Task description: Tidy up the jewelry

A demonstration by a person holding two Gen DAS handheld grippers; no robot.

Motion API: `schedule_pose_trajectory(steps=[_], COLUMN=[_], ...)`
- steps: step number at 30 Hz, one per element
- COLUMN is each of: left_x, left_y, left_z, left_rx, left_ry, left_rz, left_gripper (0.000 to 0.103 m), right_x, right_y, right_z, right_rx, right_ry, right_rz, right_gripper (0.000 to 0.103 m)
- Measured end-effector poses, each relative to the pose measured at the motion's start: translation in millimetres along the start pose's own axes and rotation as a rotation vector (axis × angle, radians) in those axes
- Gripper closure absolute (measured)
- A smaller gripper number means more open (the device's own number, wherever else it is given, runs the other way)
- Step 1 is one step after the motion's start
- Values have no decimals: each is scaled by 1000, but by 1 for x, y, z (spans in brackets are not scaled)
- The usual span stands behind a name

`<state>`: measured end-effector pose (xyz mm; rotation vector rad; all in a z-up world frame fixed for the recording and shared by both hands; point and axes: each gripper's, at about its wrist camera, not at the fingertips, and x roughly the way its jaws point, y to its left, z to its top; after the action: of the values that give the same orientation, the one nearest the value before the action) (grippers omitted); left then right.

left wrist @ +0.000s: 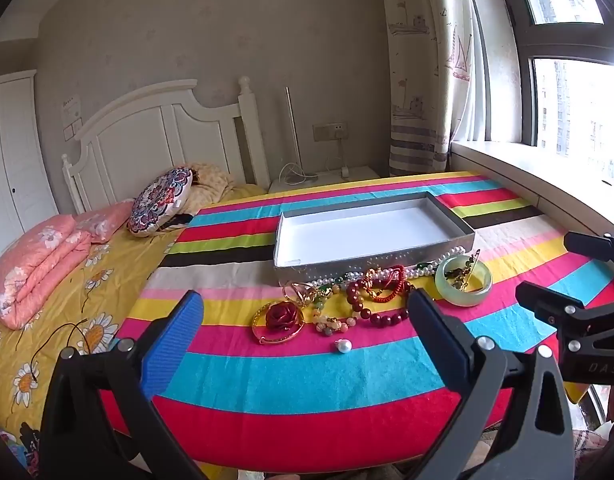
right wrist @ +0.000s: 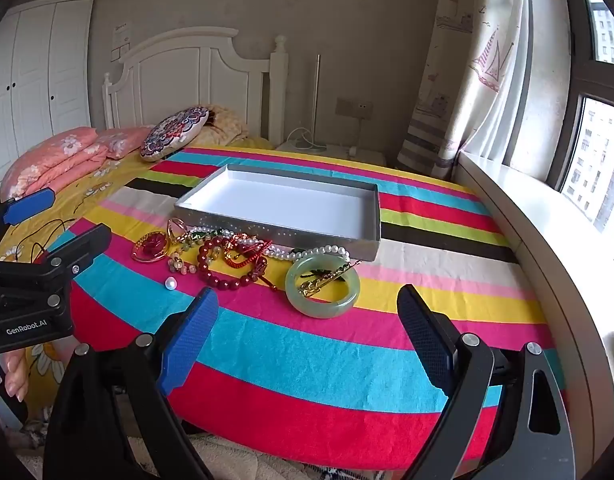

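Both the left hand-held gripper (left wrist: 303, 332) and right hand-held gripper (right wrist: 307, 340) hover wide open, empty. Jewelry pile (left wrist: 359, 296) lies just ahead, before the box (left wrist: 371, 232); take the separate jade bangle (right wrist: 322, 289) first, lifting cleanly.

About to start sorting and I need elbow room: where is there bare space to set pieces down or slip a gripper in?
The box is bare inside. The striped cloth is clear between the grippers and the jewelry, and to the right of the green bangle. Crowded: the jewelry pile lies tangled along the box's near wall; a loose pearl sits just before it.
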<state>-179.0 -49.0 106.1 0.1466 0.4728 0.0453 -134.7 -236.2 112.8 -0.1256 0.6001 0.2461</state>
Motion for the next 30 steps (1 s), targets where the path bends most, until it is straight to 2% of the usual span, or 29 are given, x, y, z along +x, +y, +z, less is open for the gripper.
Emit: schedule_pose_trajectory(steps=[30], left_x=[7], left_y=[5], left_z=[-5], left_rx=[-17], left_ry=[14], left_rz=[-17], left_gripper=[2], right_x=[-2], right_y=[-1], right_z=[0], right_rx=[33], right_ry=[-9], right_rz=[-3], right_gripper=[16])
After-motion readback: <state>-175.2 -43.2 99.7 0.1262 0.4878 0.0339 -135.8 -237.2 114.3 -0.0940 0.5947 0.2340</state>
